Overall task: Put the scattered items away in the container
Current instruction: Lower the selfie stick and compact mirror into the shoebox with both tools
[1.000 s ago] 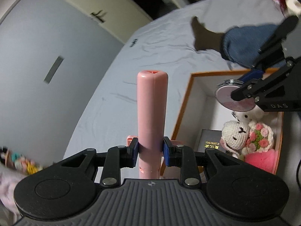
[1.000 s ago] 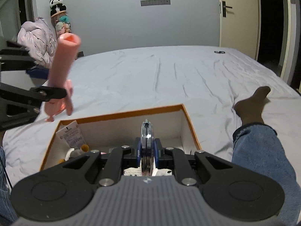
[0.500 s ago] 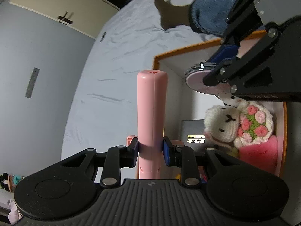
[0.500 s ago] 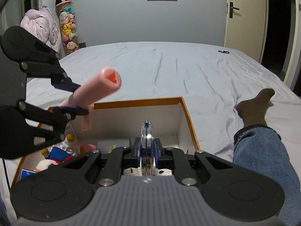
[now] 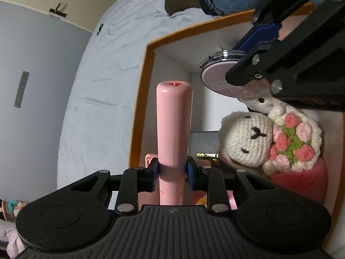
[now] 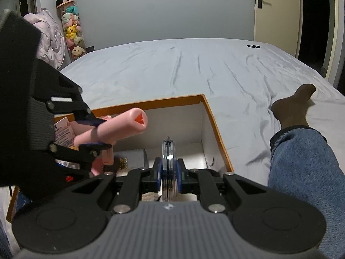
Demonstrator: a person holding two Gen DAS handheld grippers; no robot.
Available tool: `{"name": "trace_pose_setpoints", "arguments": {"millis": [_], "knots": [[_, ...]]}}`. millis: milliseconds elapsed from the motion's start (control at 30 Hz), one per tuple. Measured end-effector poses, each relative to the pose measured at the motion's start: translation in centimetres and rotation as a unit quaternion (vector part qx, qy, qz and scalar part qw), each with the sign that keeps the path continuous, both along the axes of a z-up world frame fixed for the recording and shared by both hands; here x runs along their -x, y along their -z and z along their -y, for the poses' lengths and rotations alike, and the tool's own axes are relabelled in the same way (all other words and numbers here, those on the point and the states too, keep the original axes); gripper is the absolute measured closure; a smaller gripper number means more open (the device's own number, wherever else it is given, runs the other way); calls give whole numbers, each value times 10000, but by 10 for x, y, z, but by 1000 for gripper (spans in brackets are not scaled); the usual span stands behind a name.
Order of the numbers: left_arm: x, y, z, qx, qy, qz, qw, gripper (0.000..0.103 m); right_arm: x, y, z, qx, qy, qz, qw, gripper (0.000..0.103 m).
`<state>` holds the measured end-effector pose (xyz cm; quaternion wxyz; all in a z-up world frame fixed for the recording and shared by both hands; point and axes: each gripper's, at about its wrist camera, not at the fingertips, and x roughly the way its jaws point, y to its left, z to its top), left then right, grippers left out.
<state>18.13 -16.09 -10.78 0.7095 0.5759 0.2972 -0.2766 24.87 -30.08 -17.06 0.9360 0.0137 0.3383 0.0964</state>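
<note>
A white box with an orange rim (image 5: 141,99) (image 6: 217,129) lies on the bed. My left gripper (image 5: 172,169) is shut on a pink tube-shaped item (image 5: 174,129) (image 6: 120,129), held over the box's left side. My right gripper (image 6: 169,172) is shut on a round pink compact with a clear rim (image 6: 168,164) (image 5: 230,79), held on edge above the box's far corner. Inside the box are a crocheted white bunny with a pink flower bouquet (image 5: 258,140), a black box with gold lettering (image 5: 204,144) and a pink round item (image 5: 301,183).
A person's leg in blue jeans (image 6: 301,164) with a dark sock (image 6: 289,108) rests on the grey sheet to the right of the box. A small dark item (image 6: 253,46) lies far off on the bed. Plush toys (image 6: 72,32) stand by the wall.
My left gripper has come down and over the box with the pink tube, rolling as it went. The right gripper has sunk a little with the compact. Both grips are unchanged.
</note>
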Motion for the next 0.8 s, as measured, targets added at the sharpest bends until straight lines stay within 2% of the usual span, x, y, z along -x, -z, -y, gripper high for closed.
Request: {"name": "trace_pose_setpoints", "arguments": {"millis": [167,800], "knots": [[-8,8,3,51,-138,-117,9998,72,-1,3,0,-36,-29,-19,10000,88],[-24,11,15,578,-217,-60,9981,71,-4,2,-1,95,-72,29,9999,88]]}}
